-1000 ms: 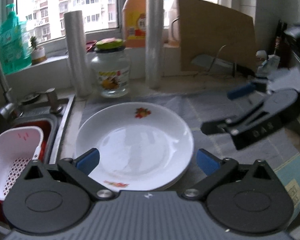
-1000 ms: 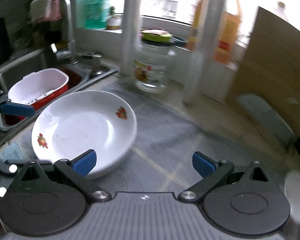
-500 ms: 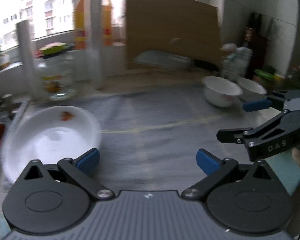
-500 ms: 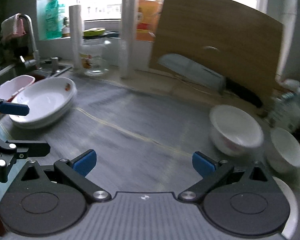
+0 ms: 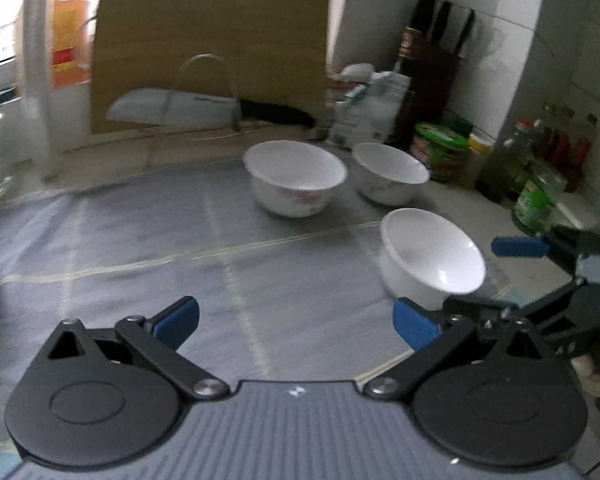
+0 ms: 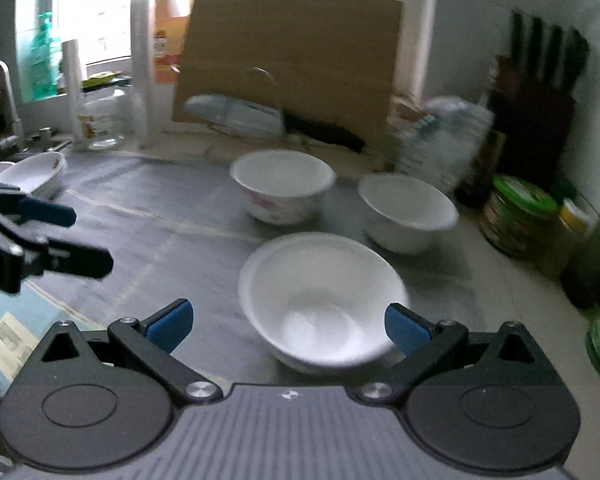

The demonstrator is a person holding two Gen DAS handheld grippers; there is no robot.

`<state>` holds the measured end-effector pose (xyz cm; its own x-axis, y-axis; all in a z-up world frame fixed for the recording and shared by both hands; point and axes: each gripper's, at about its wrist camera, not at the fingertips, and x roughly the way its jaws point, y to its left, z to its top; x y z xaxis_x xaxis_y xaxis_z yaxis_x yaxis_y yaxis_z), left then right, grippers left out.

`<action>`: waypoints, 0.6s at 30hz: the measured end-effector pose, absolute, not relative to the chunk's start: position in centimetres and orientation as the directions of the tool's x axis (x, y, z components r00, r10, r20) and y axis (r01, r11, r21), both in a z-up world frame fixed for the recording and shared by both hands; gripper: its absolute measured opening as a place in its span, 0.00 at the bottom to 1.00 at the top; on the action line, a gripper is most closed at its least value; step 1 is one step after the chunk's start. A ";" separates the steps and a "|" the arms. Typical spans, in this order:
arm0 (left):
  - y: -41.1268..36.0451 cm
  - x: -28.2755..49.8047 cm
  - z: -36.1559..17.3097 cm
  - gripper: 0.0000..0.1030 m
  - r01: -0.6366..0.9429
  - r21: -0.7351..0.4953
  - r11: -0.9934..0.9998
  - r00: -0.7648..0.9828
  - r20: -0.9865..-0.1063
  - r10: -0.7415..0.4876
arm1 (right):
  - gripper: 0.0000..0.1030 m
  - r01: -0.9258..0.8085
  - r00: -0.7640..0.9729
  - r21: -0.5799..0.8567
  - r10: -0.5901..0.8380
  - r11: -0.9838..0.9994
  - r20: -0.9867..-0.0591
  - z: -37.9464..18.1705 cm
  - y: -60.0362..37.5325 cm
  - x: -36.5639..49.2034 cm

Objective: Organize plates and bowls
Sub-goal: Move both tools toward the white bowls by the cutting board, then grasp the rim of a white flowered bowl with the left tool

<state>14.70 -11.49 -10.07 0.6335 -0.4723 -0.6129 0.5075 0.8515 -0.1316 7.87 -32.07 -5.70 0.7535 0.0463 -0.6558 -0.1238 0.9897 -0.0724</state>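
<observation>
Left gripper (image 5: 296, 322): jaws spread wide, empty, over bare grey worktop (image 5: 140, 240).
Right gripper (image 6: 286, 322): jaws wide apart, nothing held; the nearest bowl (image 6: 320, 300) sits between its fingertips, contact unclear through blur.
Other bowls: flowered bowl (image 6: 282, 186) and plain bowl (image 6: 406, 210) stand upright, mouths up, apart from each other, near the cutting board (image 6: 288, 56).
Plates (image 6: 34, 174): stacked at far left beside the sink, partly cut off.
Open room: clear mat between plates and bowls.
</observation>
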 end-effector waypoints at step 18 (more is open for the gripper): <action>-21.6 17.9 -11.0 0.99 0.623 -0.098 0.776 0.541 -0.664 -0.517 | 0.99 -0.208 0.732 -0.018 0.143 0.978 -0.665 -9.3 -35.0 9.3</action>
